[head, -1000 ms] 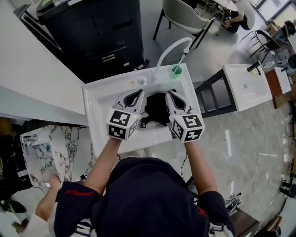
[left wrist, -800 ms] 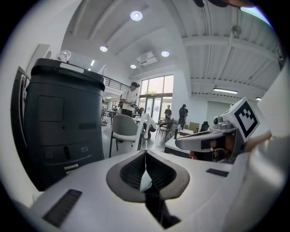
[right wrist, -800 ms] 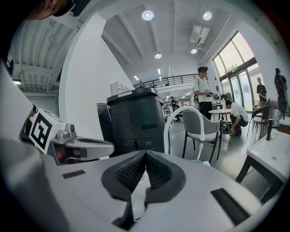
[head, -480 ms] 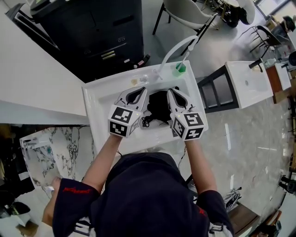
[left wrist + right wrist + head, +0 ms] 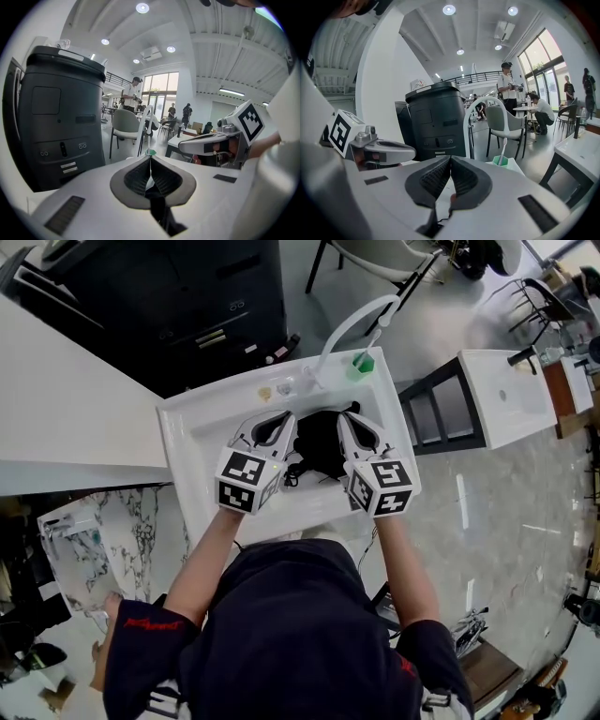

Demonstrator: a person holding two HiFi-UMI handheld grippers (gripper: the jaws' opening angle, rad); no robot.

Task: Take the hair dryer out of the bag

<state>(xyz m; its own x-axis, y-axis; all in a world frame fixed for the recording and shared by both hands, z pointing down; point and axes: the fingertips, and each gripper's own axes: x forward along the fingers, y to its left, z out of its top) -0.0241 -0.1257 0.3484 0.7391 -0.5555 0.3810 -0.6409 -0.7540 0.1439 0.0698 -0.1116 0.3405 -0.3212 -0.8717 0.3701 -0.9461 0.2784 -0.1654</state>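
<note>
Black bag in the middle of the white sink, between the left gripper and the right gripper.
The hair dryer cannot be told apart from the dark bag. A black cord lies by the bag's near left side. Both grippers sit just beside the bag, jaws squeezed together with nothing in them. A green cup stands at the sink's far right corner.

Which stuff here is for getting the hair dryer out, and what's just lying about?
For the job: black bag in the white basin; left tool and right tool, both shut, one each side of it. The hair dryer itself isn't visible.
Lying about: green cup with toothbrush; curved white tap; black cabinet behind.
</note>
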